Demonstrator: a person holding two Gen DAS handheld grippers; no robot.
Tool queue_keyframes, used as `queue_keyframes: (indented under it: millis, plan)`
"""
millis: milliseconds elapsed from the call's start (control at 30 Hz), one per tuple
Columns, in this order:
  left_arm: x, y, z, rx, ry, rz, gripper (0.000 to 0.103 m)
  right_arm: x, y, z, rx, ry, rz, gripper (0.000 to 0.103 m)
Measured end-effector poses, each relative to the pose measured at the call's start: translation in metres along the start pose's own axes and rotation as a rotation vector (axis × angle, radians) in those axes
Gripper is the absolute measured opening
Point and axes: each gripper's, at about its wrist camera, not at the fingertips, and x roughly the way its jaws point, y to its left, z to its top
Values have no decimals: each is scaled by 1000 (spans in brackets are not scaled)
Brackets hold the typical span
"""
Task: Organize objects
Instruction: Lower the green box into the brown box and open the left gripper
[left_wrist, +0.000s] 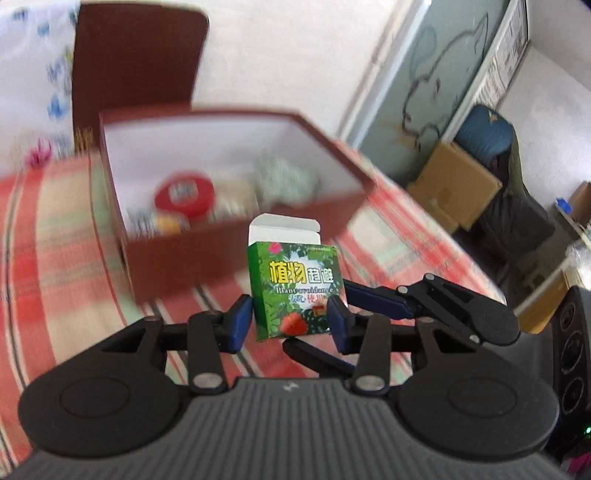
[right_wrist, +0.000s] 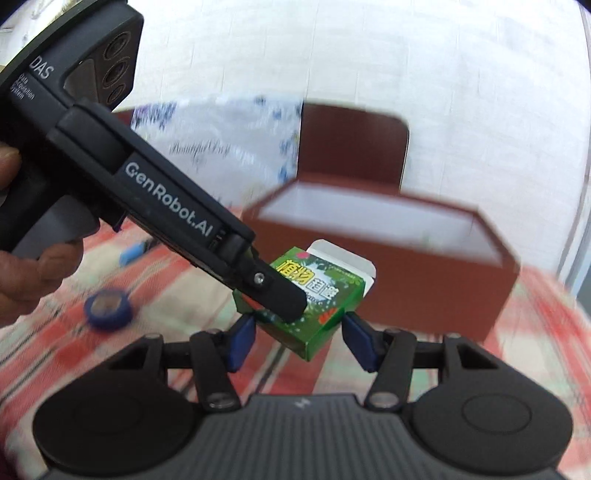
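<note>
Two grippers meet at one green carton: the left gripper clamps its sides, upright, just before the brown box; the right gripper stands wide around it, not gripping.

box contents blurred, blue ring smeared

A surface covered by a red, white and pale green striped cloth is seen. A brown open box is set on it, with its lid stood behind. Elsewhere on the cloth — to the left in the right wrist view — a blue tape roll and a small blue object are laid.
</note>
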Motion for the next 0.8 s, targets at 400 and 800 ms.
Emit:
queue_keyframes:
  millis: [400, 800]
  plan:
    - [55, 38, 62, -69, -89, 75, 49, 87, -37, 49, 54, -41, 5, 72]
    - [10, 25, 28, -7, -127, 144, 51, 40, -2, 25, 136, -78, -37, 71]
